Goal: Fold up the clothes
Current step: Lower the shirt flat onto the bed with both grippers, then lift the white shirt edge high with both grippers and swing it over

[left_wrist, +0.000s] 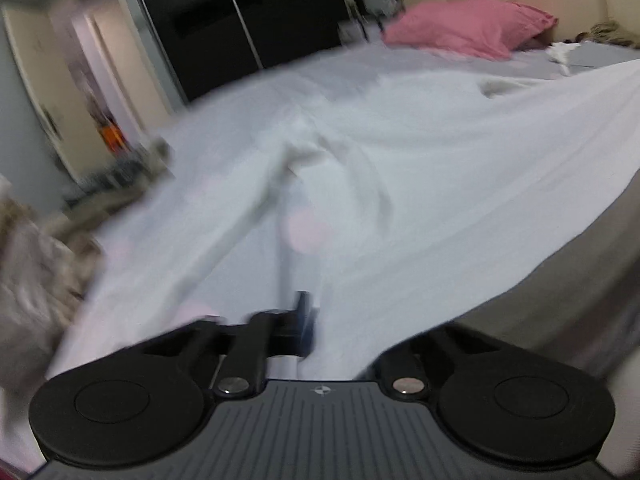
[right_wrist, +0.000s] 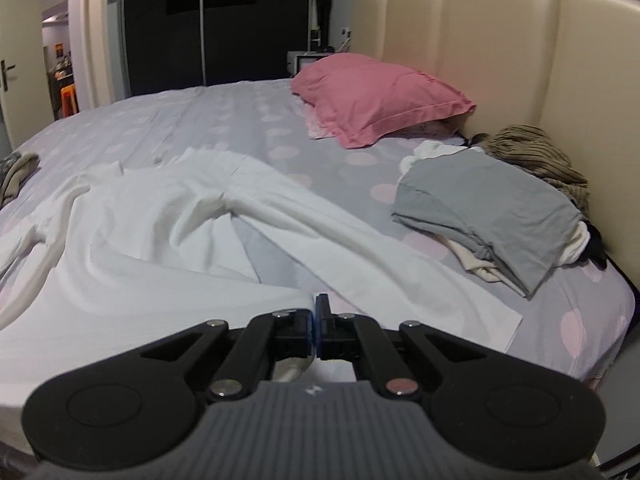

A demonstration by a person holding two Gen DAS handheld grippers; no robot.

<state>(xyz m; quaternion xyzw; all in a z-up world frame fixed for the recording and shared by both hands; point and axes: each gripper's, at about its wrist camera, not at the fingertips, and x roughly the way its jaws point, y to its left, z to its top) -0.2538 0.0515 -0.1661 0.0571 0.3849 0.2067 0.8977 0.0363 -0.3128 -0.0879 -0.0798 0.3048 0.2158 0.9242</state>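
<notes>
White trousers [right_wrist: 160, 220] lie spread on the dotted lilac bed sheet [right_wrist: 200, 120], waist far, legs running toward me. My right gripper [right_wrist: 318, 320] is shut at the near hem of one leg, with white cloth pinched between its pads and showing beneath them. In the blurred left wrist view the same white trousers [left_wrist: 360, 160] fill the frame. My left gripper [left_wrist: 310, 320] is shut on them; the cloth drapes over its right finger and hides it, and only the left finger shows.
A pink pillow [right_wrist: 376, 96] leans on the beige headboard [right_wrist: 500, 40]. A folded grey stack [right_wrist: 492, 208] and a striped brown garment [right_wrist: 536, 152] lie at the right. More crumpled clothing [left_wrist: 32, 260] sits at the bed's left edge. A dark wardrobe [right_wrist: 200, 20] stands behind.
</notes>
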